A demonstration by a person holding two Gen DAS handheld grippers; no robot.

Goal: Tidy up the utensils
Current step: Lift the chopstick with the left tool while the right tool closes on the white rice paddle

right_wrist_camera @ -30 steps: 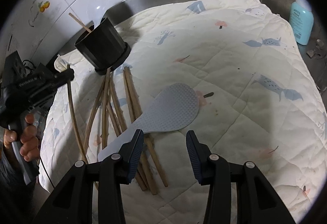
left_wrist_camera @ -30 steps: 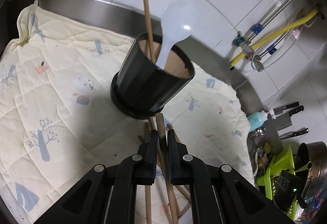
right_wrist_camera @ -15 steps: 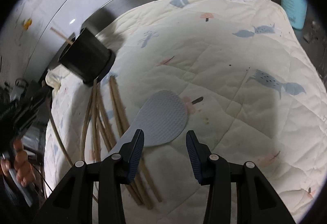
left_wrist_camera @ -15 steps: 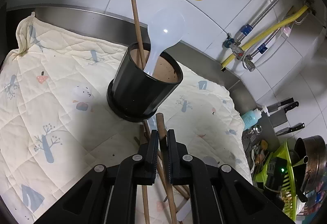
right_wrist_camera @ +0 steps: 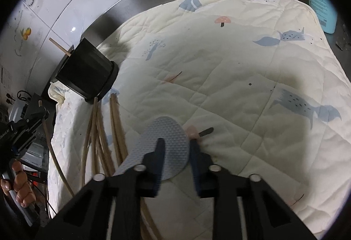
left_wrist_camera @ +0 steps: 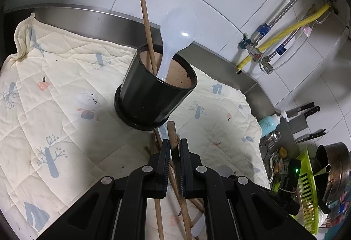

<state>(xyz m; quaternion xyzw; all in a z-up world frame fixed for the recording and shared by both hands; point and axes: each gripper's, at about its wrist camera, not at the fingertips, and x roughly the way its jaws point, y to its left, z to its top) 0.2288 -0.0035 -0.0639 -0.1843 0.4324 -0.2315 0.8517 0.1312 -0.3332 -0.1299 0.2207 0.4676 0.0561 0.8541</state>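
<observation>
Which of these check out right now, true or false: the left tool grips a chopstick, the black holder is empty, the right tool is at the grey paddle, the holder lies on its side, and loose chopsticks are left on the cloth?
1. The left tool is shut on a brown wooden chopstick. True.
2. The black round utensil holder is empty. False: it holds a translucent white plastic spoon and one wooden chopstick.
3. The right tool has its jaws across the head of the grey dimpled rice paddle, and they have just been closing. True.
4. The holder lies on its side. False: it stands upright on the cream quilted cloth.
5. Loose wooden chopsticks lie on the cloth beside the paddle. True.
</observation>
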